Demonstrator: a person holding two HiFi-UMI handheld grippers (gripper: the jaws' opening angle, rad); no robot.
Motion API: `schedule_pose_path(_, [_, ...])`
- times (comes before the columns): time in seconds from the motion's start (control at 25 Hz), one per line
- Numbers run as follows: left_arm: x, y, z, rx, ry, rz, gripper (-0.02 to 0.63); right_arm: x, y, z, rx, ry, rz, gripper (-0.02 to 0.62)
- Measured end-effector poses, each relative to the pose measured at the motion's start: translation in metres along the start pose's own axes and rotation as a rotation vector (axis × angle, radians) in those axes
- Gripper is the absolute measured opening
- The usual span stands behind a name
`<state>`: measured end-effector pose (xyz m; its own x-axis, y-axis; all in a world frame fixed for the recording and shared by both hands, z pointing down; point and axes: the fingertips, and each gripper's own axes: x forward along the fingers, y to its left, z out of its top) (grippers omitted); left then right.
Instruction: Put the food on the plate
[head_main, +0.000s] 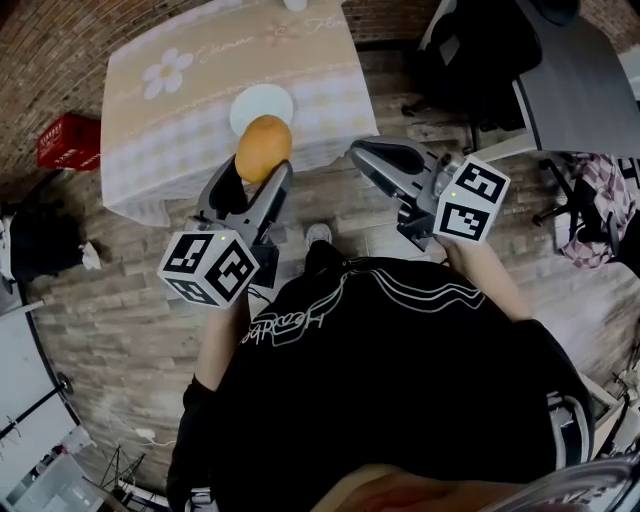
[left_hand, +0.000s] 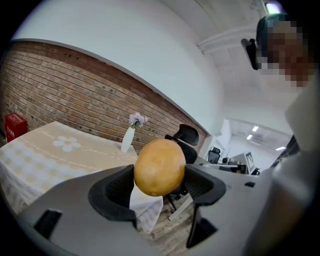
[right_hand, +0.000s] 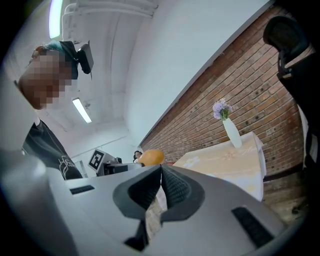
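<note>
A round orange-yellow fruit (head_main: 263, 148) is held up in the air, with my left gripper (head_main: 252, 178) shut on it; in the left gripper view the fruit (left_hand: 159, 166) fills the gap between the two dark pads. A white plate (head_main: 262, 106) lies on the near part of the table (head_main: 170, 140), just beyond the fruit. My right gripper (head_main: 362, 152) is raised to the right of the fruit, its jaws pressed together with nothing between them. In the right gripper view the fruit (right_hand: 150, 157) shows off to the left.
The table has a beige cloth with a daisy print (head_main: 166, 72). A white vase with purple flowers (left_hand: 129, 136) stands at its far side. A red crate (head_main: 68, 140) sits on the floor to the left, a black office chair (head_main: 480, 55) and a grey desk (head_main: 580, 85) to the right.
</note>
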<state>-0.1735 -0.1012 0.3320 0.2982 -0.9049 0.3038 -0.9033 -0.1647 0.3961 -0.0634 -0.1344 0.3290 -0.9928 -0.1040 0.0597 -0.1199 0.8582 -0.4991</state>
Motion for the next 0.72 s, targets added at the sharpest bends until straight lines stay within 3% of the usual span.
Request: schedule_pose_path(0.72, [0.081,0.088,0.013,0.07,0.115,-0.048,0.313,0.047,-0.073,0.006,0.072,-0.032,-0.175,-0.003])
